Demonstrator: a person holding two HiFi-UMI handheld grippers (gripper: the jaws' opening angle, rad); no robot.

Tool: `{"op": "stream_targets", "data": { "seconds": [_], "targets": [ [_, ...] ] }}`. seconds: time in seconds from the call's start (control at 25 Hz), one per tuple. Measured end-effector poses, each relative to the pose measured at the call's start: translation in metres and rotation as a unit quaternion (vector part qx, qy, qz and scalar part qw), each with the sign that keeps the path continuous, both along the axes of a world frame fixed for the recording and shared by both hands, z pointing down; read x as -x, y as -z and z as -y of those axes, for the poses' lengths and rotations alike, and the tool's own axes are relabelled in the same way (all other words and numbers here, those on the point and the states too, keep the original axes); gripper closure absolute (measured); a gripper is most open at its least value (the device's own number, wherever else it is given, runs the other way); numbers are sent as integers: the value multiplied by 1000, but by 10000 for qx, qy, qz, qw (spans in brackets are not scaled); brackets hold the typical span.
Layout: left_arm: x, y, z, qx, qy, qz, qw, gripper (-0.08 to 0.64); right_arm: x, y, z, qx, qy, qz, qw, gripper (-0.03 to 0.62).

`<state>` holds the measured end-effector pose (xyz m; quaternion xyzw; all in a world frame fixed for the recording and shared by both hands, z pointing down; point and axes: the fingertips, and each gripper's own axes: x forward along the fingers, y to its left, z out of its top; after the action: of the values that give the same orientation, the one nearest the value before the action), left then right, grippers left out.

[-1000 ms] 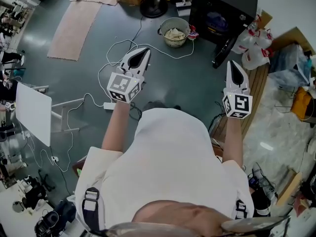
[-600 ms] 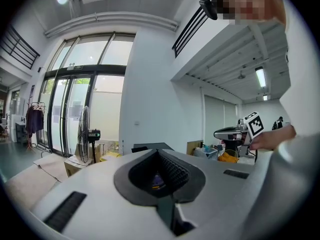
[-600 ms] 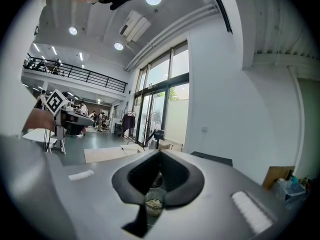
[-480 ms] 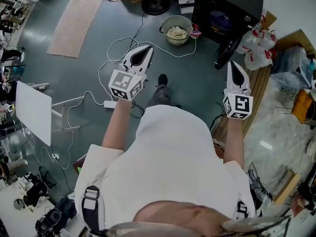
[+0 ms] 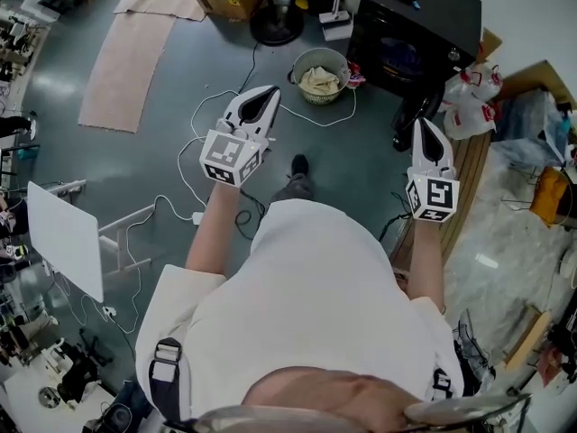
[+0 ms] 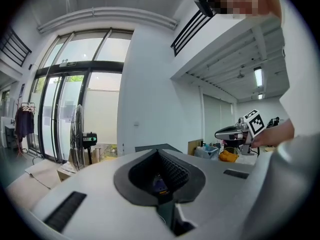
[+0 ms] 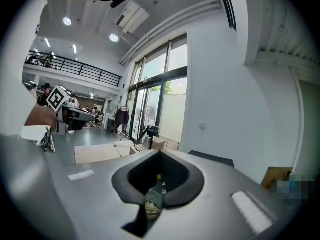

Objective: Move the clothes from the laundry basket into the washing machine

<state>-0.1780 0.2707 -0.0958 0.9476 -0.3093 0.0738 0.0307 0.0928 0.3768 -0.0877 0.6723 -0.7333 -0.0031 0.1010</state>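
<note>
Stood on a grey floor [image 5: 135, 152] with a gripper in each hand and both arms stretched forward; held the left gripper [image 5: 267, 97] out with its two halves pressed together and nothing pinched; saw in the left gripper view only a closed seam below the dark hollow; held the right gripper [image 5: 425, 126] likewise shut tight and empty, well apart from the left one. Found the laundry basket [image 5: 323, 98] standing on the floor farther ahead, between the two grippers and nearer the left one; saw cream clothes [image 5: 317, 79] heaped inside it, not yet taken out; glimpsed the same basket, small, through the hollow in the right gripper view. Found the black washing machine [image 5: 416, 16] just right of the basket, with its door [image 5: 415, 115] swung open toward the near side, close beyond the right gripper's tip; made out something purple in the drum [image 5: 397, 54]. Noted a white cable [image 5: 203, 133] looped over the floor below the left gripper, a fan stand [image 5: 275, 27] beyond the basket, a pink mat [image 5: 122, 70] far to the left, and white plastic bags [image 5: 469, 102] right of the machine.
</note>
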Motion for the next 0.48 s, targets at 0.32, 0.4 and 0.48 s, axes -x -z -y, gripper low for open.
{"op": "stream_targets", "data": {
  "seconds": [0.32, 0.4, 0.48],
  "targets": [
    [-9, -14, 96, 86, -293, 87, 9995, 554, 8, -18, 89, 222, -126, -44, 9997, 581],
    [-9, -21, 114, 100, -349, 80, 9993, 554, 11, -25, 105, 253, -166, -49, 9995, 581],
    [-11, -25, 135, 115, -396, 89, 9991, 554, 12, -30, 124, 287, -201, -36, 9994, 581]
  ]
}}
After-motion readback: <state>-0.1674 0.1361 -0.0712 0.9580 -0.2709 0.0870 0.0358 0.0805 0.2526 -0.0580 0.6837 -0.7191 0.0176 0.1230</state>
